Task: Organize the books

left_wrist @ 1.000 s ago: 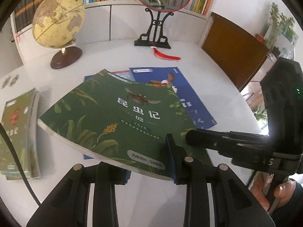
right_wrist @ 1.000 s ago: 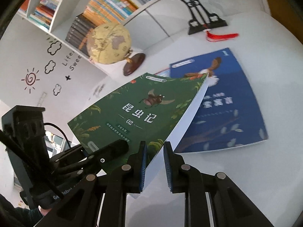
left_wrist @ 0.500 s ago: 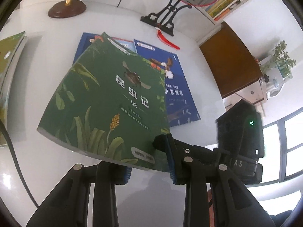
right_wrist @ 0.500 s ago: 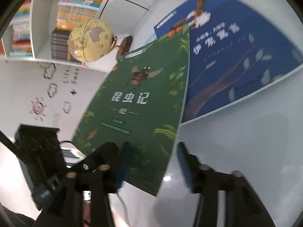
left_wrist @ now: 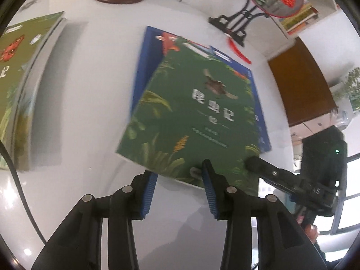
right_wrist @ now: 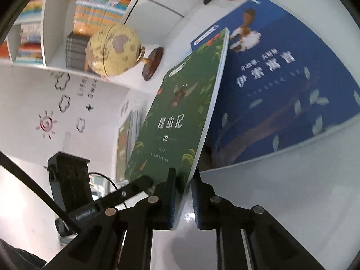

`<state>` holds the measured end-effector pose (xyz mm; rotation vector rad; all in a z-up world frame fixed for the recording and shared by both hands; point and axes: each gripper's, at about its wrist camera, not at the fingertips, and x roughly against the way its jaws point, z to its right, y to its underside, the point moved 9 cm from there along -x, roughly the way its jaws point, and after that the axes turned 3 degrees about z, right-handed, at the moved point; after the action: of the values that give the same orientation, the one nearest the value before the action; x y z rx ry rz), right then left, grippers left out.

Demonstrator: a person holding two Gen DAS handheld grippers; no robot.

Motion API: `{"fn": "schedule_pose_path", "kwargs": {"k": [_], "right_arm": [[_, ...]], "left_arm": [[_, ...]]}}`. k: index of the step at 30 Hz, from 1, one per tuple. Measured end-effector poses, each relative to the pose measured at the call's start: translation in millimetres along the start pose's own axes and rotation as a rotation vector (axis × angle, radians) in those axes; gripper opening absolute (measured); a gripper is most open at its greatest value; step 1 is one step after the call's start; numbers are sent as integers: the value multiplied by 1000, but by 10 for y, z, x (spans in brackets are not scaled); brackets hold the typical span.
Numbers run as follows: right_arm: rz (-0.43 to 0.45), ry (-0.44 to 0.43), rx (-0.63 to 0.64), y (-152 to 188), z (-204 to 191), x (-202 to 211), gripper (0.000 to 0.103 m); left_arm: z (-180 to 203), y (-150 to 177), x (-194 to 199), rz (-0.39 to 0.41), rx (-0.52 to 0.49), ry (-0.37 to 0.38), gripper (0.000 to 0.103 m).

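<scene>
right gripper (right_wrist: 182, 199) is clamping the green book's (left_wrist: 193, 117) corner after closing, left gripper (left_wrist: 178, 194) is opening off its edge, hanging over blue books (right_wrist: 281, 85) on the white table (left_wrist: 94, 94).

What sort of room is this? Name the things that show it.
Probably a home study or reading room: a white bookshelf packed with books, a globe on the white table, and cloud and sun stickers on the wall.
</scene>
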<state>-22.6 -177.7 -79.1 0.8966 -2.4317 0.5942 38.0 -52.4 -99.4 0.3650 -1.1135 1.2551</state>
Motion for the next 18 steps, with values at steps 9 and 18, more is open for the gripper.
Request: {"fn": "schedule_pose_path", "kwargs": {"k": [9, 18], "right_arm": [[-40, 50, 52, -19, 14, -123, 13], [-57, 101, 44, -72, 131, -114, 13]], "left_arm": [[-88, 104, -4, -42, -31, -35, 37], [-290, -288, 70, 3, -54, -132, 42]]}}
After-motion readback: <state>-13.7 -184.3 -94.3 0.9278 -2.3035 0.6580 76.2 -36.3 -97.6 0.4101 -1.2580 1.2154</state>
